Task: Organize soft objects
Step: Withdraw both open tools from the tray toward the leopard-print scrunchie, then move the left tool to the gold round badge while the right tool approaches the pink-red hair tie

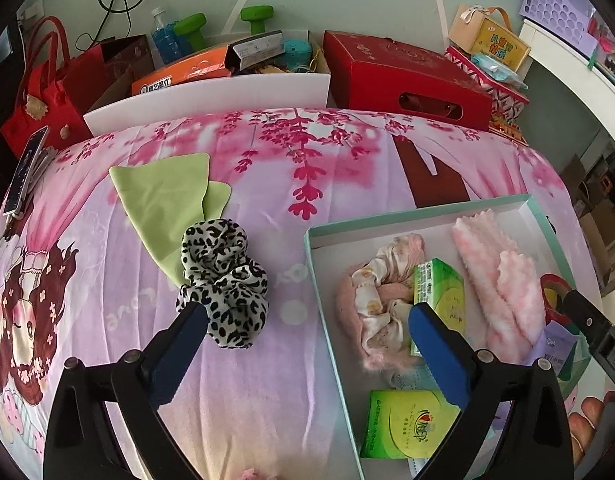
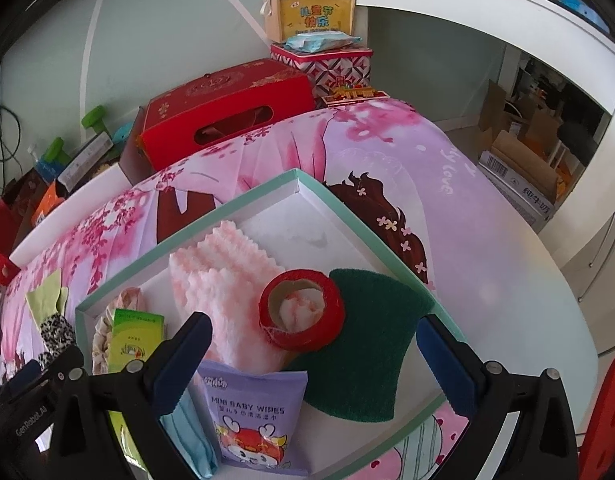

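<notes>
A mint-rimmed white box (image 1: 419, 210) (image 2: 291, 178) lies on the pink printed bedspread. It holds a pink fluffy cloth (image 1: 495, 280) (image 2: 227, 280), a cream and pink scrunchie (image 1: 379, 300), two green tissue packs (image 1: 407, 424), a red tape roll (image 2: 301, 310), a dark green scouring pad (image 2: 371, 340) and a purple baby wipes pack (image 2: 255, 412). A leopard-print scrunchie (image 1: 223, 280) rests on a light green cloth (image 1: 163, 200) left of the box. My left gripper (image 1: 307, 316) is open, its left pad beside the leopard scrunchie. My right gripper (image 2: 313, 330) hangs open over the box, holding nothing.
Behind the bed stand a red carton (image 1: 403, 76), a white bin (image 1: 211, 100) of oddments, red bags (image 1: 47, 92) and a yellow gift case (image 2: 311, 16). A phone (image 1: 25, 168) lies at the bed's left edge. A white desk (image 2: 507, 8) is at the right.
</notes>
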